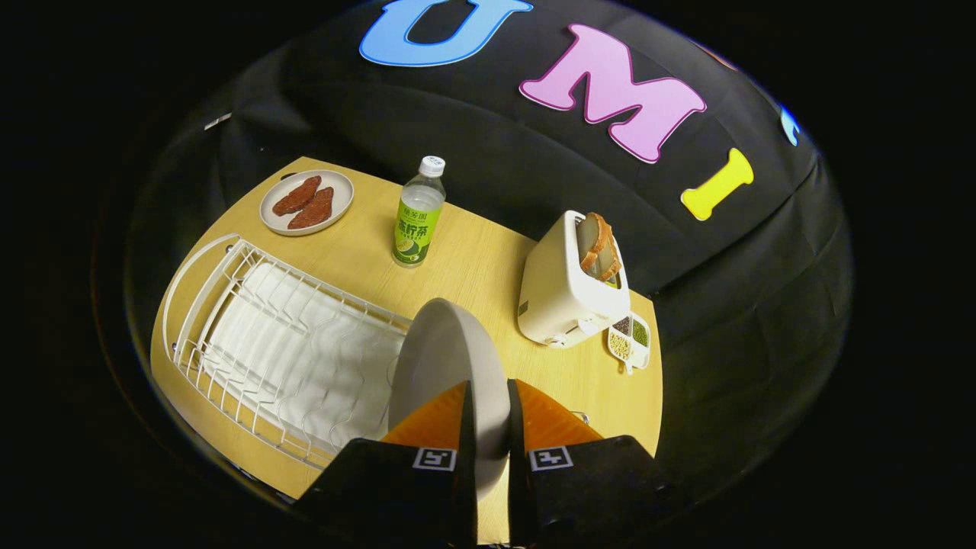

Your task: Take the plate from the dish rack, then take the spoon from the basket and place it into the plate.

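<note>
Gripper (488,400) pinching the grey plate (446,358) on edge.
Both orange fingers (438,419) press its rim; the plate stands upright beside the white dish rack (229,305).

You have two plates: one round grey plate (446,358) pinched on edge between the orange jaws of the gripper (488,404), one small round grey plate (342,200) at the counter's far left corner carrying two reddish-brown meat slices (305,202). Count one white wire dish rack (229,320), one clear green-labelled bottle (418,213), one cream toaster (560,297) with two bread slices (598,244), one small divided white dish (631,339).
</note>
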`<state>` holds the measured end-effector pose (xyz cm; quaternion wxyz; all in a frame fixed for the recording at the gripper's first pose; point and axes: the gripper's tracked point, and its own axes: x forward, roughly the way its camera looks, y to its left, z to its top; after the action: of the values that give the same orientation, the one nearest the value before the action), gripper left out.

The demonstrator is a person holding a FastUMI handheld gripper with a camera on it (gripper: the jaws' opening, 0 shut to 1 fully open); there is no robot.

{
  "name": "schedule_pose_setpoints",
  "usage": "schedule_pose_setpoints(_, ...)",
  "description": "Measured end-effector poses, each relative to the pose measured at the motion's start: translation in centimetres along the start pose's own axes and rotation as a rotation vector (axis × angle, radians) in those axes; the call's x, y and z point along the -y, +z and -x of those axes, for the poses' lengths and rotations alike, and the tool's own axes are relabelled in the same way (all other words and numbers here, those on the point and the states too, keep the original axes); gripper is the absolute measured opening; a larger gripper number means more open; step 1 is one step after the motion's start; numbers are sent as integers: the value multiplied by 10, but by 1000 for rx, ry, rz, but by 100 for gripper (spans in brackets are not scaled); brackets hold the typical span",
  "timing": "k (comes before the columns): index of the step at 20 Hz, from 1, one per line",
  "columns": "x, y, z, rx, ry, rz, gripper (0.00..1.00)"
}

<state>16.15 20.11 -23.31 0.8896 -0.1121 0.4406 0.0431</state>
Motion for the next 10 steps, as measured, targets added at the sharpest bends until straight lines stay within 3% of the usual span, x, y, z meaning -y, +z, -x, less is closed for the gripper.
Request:
schedule_pose_setpoints(4,13,13,11,37,-37,-2,20)
schedule_pose_setpoints(10,34,11,32,94,19,-65,20)
